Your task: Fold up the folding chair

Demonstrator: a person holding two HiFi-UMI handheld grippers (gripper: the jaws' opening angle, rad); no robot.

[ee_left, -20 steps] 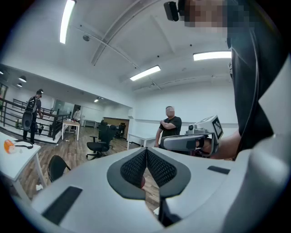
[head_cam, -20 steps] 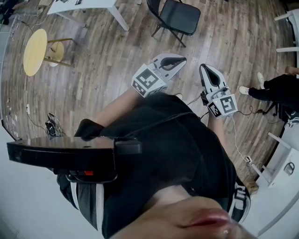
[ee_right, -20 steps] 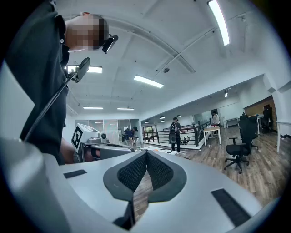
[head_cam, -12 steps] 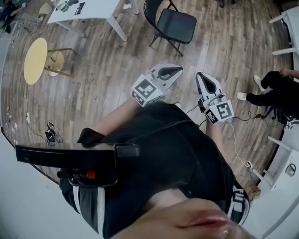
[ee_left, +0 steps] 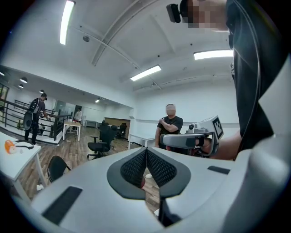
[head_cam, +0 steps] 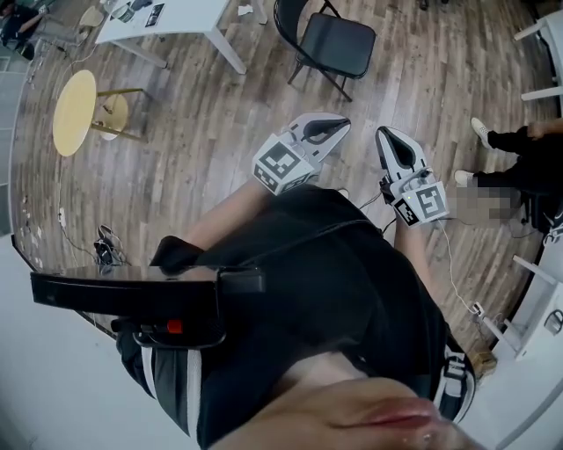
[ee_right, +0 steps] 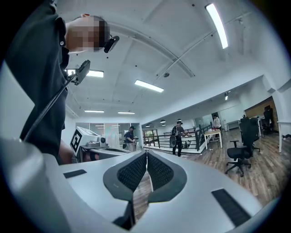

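Head view looks steeply down past the person's dark shirt (head_cam: 334,281) to a wooden floor (head_cam: 202,132). The folding chair (head_cam: 327,42) stands unfolded on that floor at the top of the picture, with a black seat and back on thin black legs. It is just beside the leg of a white tabletop (head_cam: 176,16) and well apart from both grippers — neither one touches it.

The left gripper (head_cam: 338,125) and the right gripper (head_cam: 388,135) are held out level in front of the body. They sit side by side, near each other but apart, with their noses towards the chair's end of the room. Each carries its marker cube at the back.

In the left gripper view the jaws are clenched, the ribbed black pads pressed flat together with nothing between them. The right gripper view shows the same: pads meeting along one thin line, gripping nothing.

Off to the left a round yellow table (head_cam: 72,112) stands on gold legs, and a tangle of cables (head_cam: 106,250) lies on the floor below it. At the right edge another person's dark-trousered legs (head_cam: 519,163) and white shoe reach in. A black office chair (ee_right: 241,154) stands on the floorboards in the right gripper view, and farther back people stand by a black railing (ee_right: 159,139).
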